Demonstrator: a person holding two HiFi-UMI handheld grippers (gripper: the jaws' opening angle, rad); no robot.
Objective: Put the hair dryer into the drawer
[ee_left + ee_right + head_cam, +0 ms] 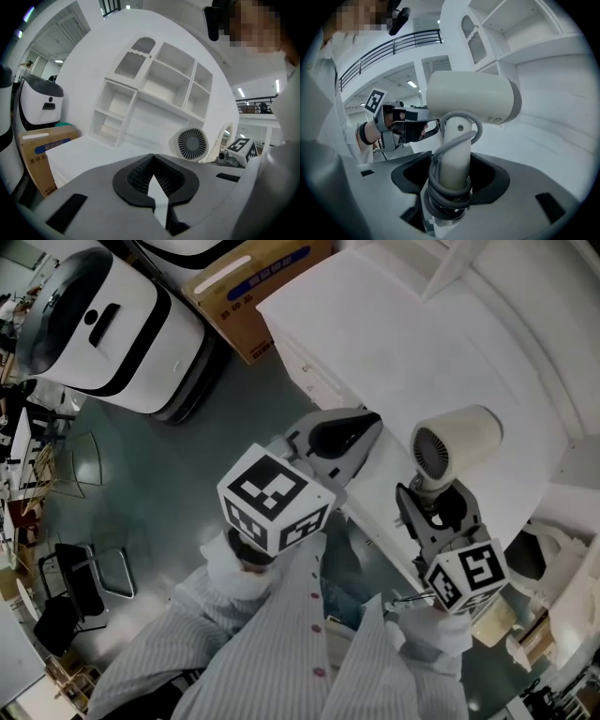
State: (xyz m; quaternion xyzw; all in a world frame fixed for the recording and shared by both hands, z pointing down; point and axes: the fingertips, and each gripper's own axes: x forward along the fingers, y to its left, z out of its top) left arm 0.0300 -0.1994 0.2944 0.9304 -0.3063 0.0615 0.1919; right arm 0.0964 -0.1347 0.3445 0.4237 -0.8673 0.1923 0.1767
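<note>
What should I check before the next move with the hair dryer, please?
1. Right gripper shut on the handle of the hair dryer: ok.
2. Cord wound around the handle, not hanging loose: ok.
3. Left gripper empty, fingers together, free for a drawer: ok.
4. Drawer open: cannot tell; no open drawer shows in any view.
5. Hair dryer held up off the white desk: ok.
</note>
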